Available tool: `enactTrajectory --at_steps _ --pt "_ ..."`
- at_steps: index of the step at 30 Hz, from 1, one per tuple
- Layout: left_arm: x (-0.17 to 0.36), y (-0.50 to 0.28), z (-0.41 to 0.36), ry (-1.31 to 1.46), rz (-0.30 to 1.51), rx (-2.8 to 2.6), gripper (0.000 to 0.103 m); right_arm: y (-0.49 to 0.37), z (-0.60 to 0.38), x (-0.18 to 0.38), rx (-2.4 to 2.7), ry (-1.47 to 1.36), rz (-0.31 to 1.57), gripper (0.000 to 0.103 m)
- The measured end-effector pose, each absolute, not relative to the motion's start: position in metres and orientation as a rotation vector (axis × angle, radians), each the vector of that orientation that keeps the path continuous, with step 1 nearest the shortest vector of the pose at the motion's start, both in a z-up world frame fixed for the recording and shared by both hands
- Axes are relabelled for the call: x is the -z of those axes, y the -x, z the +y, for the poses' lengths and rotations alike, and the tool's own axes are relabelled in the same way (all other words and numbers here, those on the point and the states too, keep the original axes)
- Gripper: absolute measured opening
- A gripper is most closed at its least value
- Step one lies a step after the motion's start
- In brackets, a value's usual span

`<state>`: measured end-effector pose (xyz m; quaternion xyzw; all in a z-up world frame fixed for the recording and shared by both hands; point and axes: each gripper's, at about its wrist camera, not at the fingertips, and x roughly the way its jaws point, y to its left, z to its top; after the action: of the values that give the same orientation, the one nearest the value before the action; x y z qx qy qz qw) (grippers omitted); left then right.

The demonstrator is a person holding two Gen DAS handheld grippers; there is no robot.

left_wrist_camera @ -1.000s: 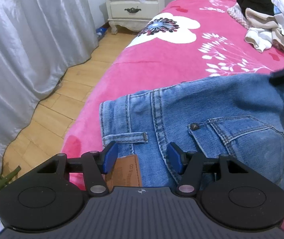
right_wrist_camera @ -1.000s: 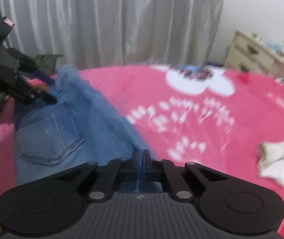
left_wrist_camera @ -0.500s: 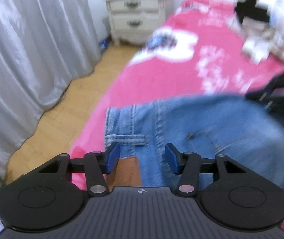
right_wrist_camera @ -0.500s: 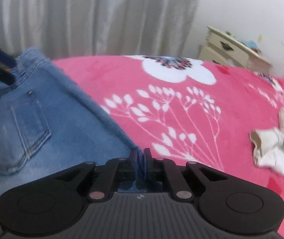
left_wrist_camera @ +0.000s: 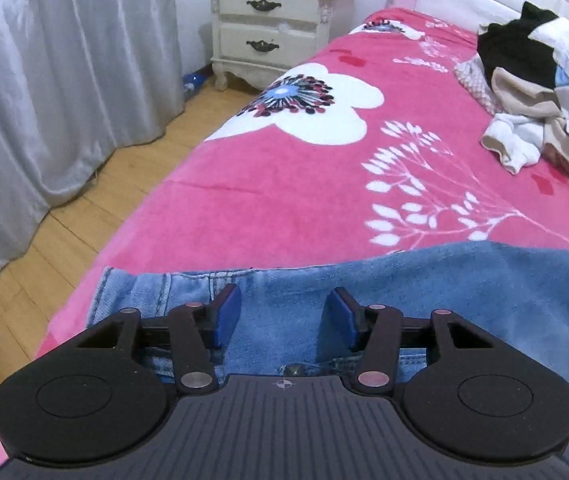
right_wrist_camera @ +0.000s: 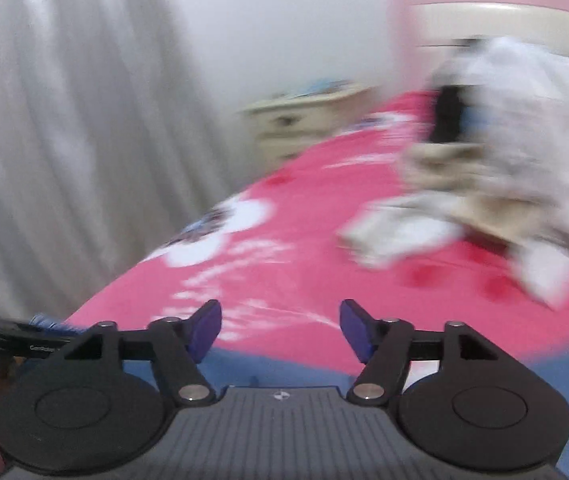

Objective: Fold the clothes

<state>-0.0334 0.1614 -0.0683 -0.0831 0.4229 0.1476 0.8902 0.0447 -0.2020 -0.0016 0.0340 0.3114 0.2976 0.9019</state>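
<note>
My left claw (left_wrist_camera: 282,317) is spread wide, gripping nothing, and the jeans (left_wrist_camera: 424,296) lie folded on the pink blanket (left_wrist_camera: 284,184) directly under and ahead of its blue pads (left_wrist_camera: 226,316), their far edge running across just beyond the tips. My right claw (right_wrist_camera: 280,330) is spread wide too, empty, with the jeans (right_wrist_camera: 284,372) a blurred blue band beneath it. A heap of clothes (left_wrist_camera: 540,80) sits well apart, toward the headboard. A nightstand (left_wrist_camera: 276,32) stands by the curtain (left_wrist_camera: 44,80).
</note>
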Motion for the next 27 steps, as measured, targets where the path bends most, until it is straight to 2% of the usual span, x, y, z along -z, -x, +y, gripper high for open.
enactTrajectory --at_steps 5,11,13,14,16,17,21,27 --pt "0.07 0.033 0.156 0.152 0.872 -0.33 0.053 0.004 -0.328 0.013 -0.217 0.051 0.735 0.074" --pt "0.071 0.034 0.149 0.128 0.865 -0.357 0.054 0.039 -0.38 0.046 -0.038 0.178 0.89 0.077" --pt "0.072 0.033 0.147 0.123 0.861 -0.367 0.054 0.039 -0.38 0.057 -0.012 0.204 0.89 0.07" --pt "0.072 0.033 0.147 0.125 0.859 -0.373 0.054 0.038 -0.383 0.06 -0.022 0.197 0.889 0.058" --pt "0.071 0.032 0.148 0.145 0.861 -0.385 0.054 0.035 -0.389 0.066 -0.04 0.183 0.885 0.042" --pt "0.07 0.032 0.148 0.156 0.863 -0.391 0.054 0.034 -0.391 0.062 -0.029 0.204 0.868 0.023" --pt "0.069 0.029 0.15 0.191 0.87 -0.41 0.054 0.025 -0.411 0.018 -0.024 0.201 0.736 0.019" --pt "0.072 0.028 0.145 0.139 0.87 -0.403 0.055 -0.062 -0.471 -0.052 0.012 0.131 0.624 0.019"
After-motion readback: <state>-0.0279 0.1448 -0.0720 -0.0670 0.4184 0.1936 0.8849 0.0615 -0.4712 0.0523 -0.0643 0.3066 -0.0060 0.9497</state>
